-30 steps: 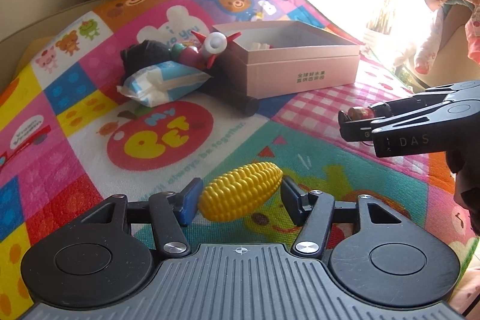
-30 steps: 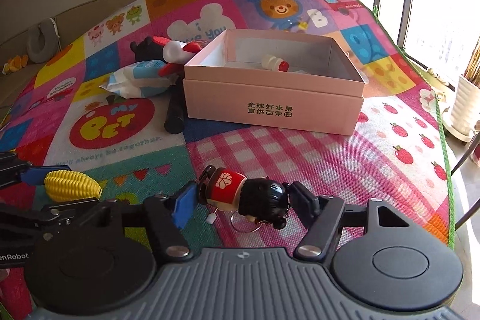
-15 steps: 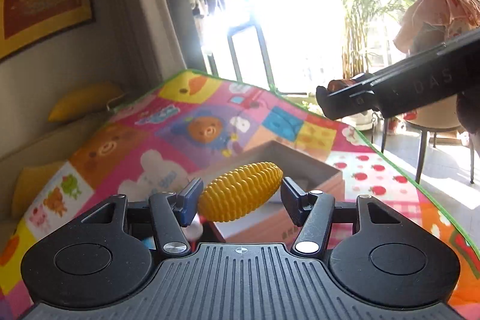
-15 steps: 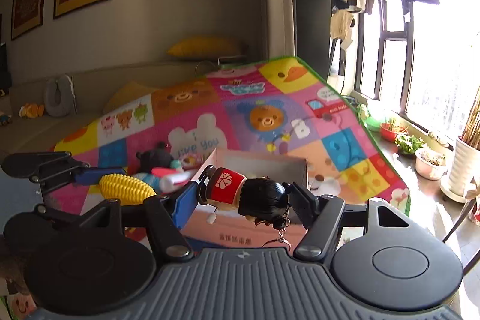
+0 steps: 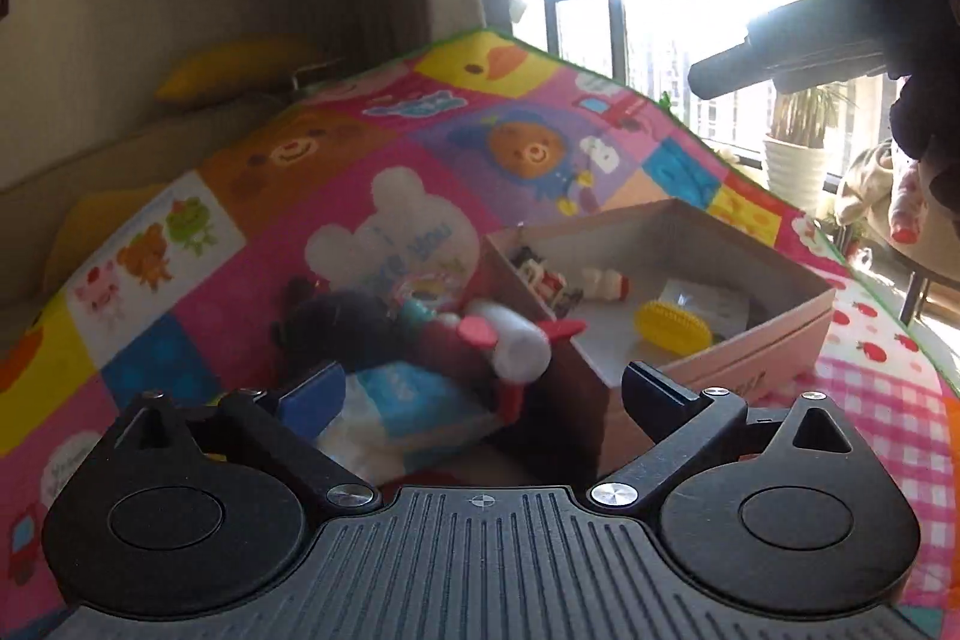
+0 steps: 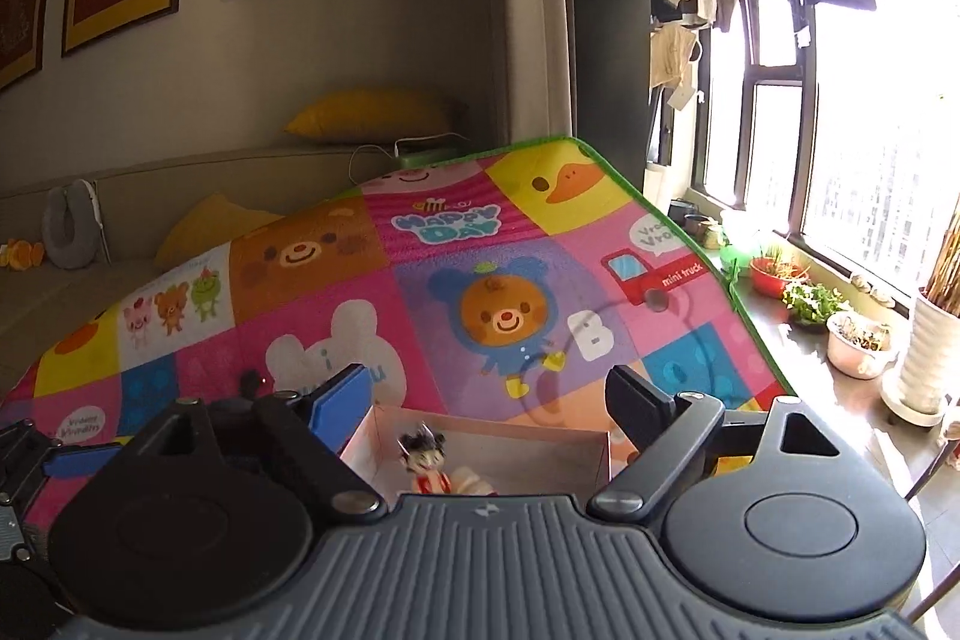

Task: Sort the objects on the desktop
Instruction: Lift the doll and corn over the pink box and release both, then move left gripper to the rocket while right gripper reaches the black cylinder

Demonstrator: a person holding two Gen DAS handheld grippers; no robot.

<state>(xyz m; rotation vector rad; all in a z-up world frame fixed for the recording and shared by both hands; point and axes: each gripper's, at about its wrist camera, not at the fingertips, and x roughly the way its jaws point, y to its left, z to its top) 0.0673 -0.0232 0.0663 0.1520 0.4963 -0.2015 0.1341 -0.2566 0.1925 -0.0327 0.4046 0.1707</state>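
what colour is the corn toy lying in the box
Yellow. The corn toy lies inside the pink box, clearest in the left wrist view.

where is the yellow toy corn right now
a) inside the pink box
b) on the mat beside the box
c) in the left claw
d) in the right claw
a: the corn lies on the floor of the open pink box, and both claws are open and hold nothing.

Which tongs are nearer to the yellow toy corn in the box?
Probably the left tongs, open, low beside the pink box holding the toy corn. The right tongs, open, seem higher above.
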